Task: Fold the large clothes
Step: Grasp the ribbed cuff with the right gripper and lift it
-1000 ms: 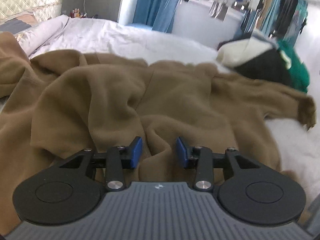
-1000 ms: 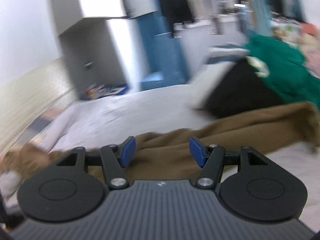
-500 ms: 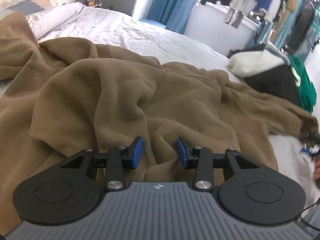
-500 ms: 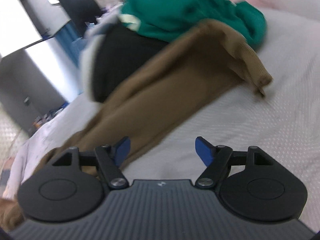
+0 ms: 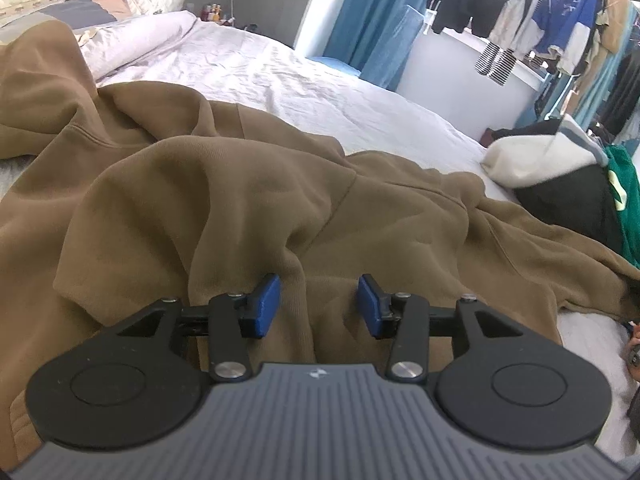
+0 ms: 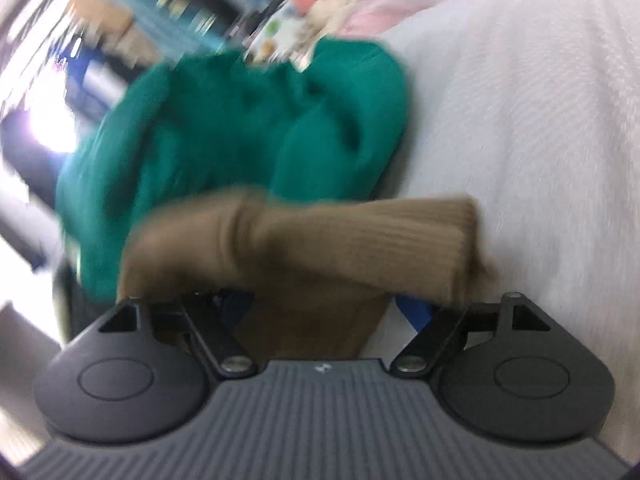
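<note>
A large brown hoodie (image 5: 240,200) lies crumpled across the white bed (image 5: 300,80). My left gripper (image 5: 318,304) hovers low over its near part. Its jaws are opening, and a raised fold of brown cloth sits loosely between the blue pads (image 5: 266,304). In the blurred right wrist view the hoodie's ribbed sleeve cuff (image 6: 360,240) lies across my right gripper (image 6: 326,312). Those jaws are opening wide with the sleeve between them; one blue pad (image 6: 416,308) shows and the other is hidden by cloth.
A green garment (image 6: 240,128) is heaped just beyond the cuff, beside a black-and-white garment (image 5: 560,184). Bare sheet (image 6: 540,140) spreads to the right of the cuff. A pillow (image 5: 140,36) lies at the bed's head, and clothes hang (image 5: 540,20) behind.
My right gripper swung down and rolled, from facing the room to the sleeve cuff, its jaws widening. The left gripper's jaws spread a little and its view tilted slightly.
</note>
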{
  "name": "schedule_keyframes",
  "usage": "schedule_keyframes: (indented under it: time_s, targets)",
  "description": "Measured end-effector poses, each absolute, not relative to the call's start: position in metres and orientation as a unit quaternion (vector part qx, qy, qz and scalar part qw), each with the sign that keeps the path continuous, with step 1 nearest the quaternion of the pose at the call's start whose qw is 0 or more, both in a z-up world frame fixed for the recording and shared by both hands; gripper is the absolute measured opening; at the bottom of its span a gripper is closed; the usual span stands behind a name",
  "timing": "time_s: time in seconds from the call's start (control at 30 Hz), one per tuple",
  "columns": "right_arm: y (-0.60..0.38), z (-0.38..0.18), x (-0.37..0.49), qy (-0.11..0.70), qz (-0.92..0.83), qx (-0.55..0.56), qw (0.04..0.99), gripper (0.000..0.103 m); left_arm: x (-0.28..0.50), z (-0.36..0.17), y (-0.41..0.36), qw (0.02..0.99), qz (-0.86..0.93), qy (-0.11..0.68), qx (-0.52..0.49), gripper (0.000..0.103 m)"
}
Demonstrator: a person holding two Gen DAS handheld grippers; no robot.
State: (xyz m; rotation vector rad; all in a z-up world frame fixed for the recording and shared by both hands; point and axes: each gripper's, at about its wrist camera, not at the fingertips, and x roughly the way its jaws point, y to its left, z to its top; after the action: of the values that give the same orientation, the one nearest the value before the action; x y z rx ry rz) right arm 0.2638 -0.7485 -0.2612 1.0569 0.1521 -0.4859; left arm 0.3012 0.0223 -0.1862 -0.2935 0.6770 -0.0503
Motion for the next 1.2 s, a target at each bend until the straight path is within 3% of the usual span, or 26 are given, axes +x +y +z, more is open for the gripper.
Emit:
schedule_keyframes:
  time_s: [0.13, 0.33, 0.4, 0.43, 0.5, 0.53, 0.57, 0.8, 1.2]
  targets:
    - [-0.765, -0.260, 0.270, 0.064, -0.238, 0.436, 0.865, 0.090, 0.309, -0.188, 0.018, 0.933, -0.012, 0.331, -0.139, 0.050]
    - [-0.780, -0.266, 0.286, 0.058, -0.194, 0.432, 0.879, 0.092, 0.316, -0.190, 0.014, 0.934, 0.000, 0.334, -0.126, 0.050]
    - [-0.783, -0.267, 0.291, 0.052, -0.176, 0.438, 0.880, 0.079, 0.317, -0.190, 0.014, 0.934, 0.002, 0.335, -0.127, 0.050]
    - [-0.783, -0.266, 0.292, 0.052, -0.161, 0.441, 0.881, 0.063, 0.318, -0.189, 0.014, 0.933, 0.003, 0.336, -0.127, 0.050]
    - [-0.778, -0.257, 0.290, 0.055, -0.167, 0.432, 0.884, 0.055, 0.320, -0.188, 0.014, 0.931, 0.006, 0.340, -0.130, 0.050]
    - [-0.770, -0.251, 0.282, 0.057, -0.173, 0.425, 0.887, 0.036, 0.321, -0.188, 0.014, 0.930, 0.006, 0.343, -0.128, 0.050]
    - [-0.768, -0.245, 0.279, 0.059, -0.185, 0.418, 0.887, 0.034, 0.321, -0.187, 0.013, 0.930, 0.005, 0.348, -0.121, 0.050]
    - [-0.751, -0.176, 0.250, 0.051, -0.196, 0.382, 0.902, 0.029, 0.310, -0.172, 0.020, 0.929, 0.013, 0.349, -0.126, 0.050]
    - [-0.605, 0.018, 0.208, 0.026, -0.131, 0.214, 0.968, 0.028, 0.272, -0.150, 0.070, 0.938, 0.021, 0.313, -0.149, 0.050]
